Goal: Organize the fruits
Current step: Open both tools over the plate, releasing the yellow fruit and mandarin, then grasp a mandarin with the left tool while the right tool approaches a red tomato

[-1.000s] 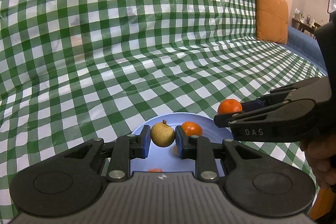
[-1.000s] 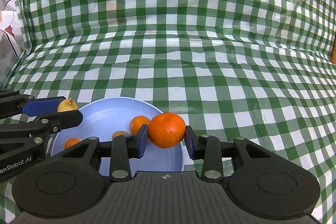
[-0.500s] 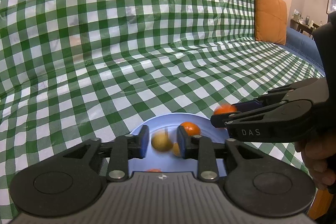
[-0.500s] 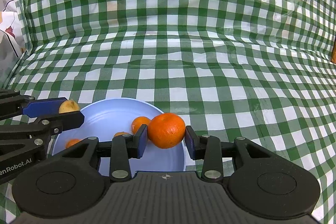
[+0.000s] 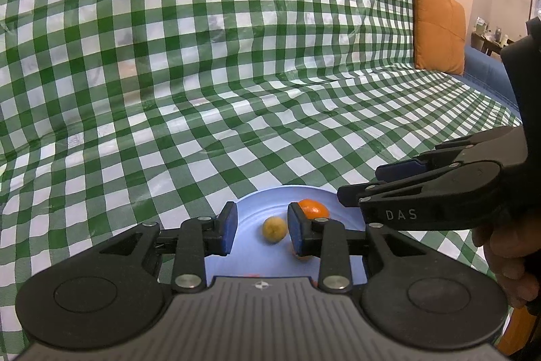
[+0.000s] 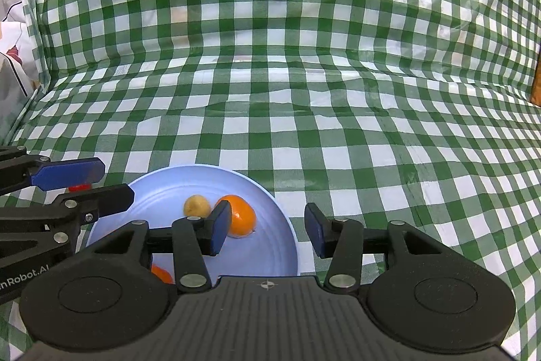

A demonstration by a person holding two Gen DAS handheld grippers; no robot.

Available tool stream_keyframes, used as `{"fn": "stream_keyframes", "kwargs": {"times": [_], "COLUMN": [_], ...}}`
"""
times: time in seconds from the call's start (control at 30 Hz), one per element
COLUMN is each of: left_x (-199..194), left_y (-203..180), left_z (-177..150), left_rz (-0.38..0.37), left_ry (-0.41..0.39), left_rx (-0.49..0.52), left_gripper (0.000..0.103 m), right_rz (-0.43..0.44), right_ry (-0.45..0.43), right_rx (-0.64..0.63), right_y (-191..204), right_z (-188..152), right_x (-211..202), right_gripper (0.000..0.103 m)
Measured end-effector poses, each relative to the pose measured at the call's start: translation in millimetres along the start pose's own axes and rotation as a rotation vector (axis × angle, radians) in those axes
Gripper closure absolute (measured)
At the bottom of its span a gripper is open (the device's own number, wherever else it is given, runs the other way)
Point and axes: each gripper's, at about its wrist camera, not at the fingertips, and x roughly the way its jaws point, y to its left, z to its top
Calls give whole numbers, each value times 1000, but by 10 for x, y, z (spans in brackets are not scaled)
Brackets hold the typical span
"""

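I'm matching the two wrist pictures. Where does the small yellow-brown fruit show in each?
Left wrist: yellow-brown fruit low centre, on the blue plate, between the left gripper's fingers.
Right wrist: lower left of centre, beside the big orange.
Shared landmark: the blue plate.

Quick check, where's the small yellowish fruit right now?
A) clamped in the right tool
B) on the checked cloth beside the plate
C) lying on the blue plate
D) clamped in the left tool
C: the yellowish fruit lies loose on the blue plate next to an orange, with neither tool's pads touching it.
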Motion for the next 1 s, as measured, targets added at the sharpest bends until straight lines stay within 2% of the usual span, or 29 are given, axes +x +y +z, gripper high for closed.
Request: {"fn": "stream_keyframes", "kwargs": {"times": [0.43, 1.0], "left_x": [-83, -160], "left_y": [127, 417], "left_z": [4, -14], "left_rz": [28, 110], "left_ry": [6, 61], "left_rx": [-35, -121], "left_gripper": [67, 67], "right_rz": [5, 18], "right_ry": [-2, -5], "right_rx": [-9, -22], "right_y": [99, 273], "right_z": [51, 122], "right_x": [12, 53], "right_gripper": [53, 53]}}
